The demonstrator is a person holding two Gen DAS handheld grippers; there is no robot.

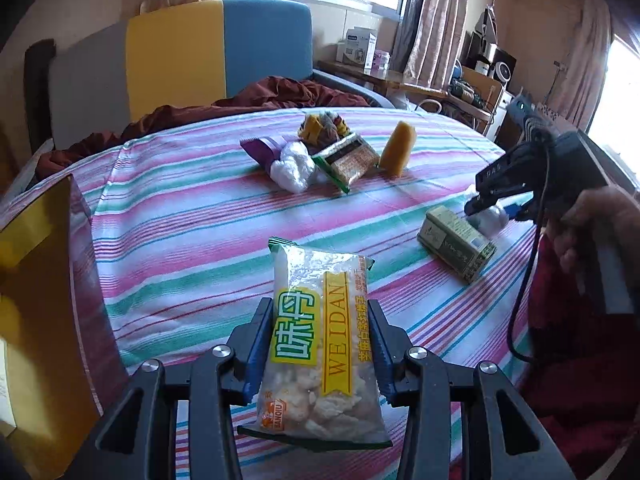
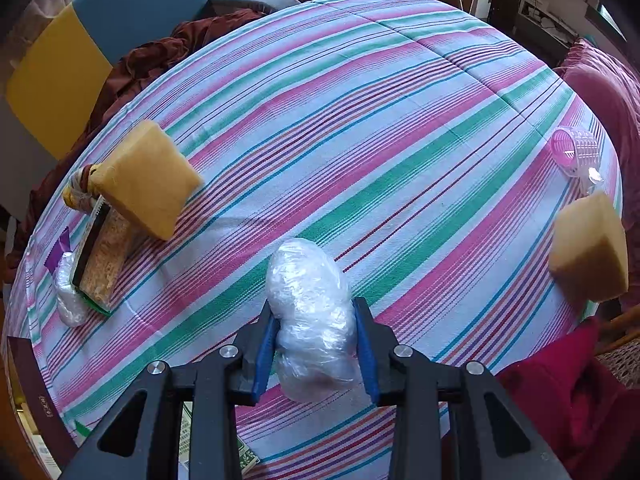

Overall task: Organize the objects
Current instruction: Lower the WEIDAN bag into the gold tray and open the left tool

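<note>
My left gripper is shut on a clear snack packet with green and yellow labels, held a little above the striped bedsheet. My right gripper is shut on a clear crumpled plastic-wrapped bundle, its blue pads pressing both sides. In the left wrist view that right gripper points down at the right, next to a green box lying on the sheet. A person's hand holds it.
A pile at the back holds a purple packet, a white bundle, a cracker packet and a yellow sponge. A second sponge and a pink roller lie right. A yellow box stands left.
</note>
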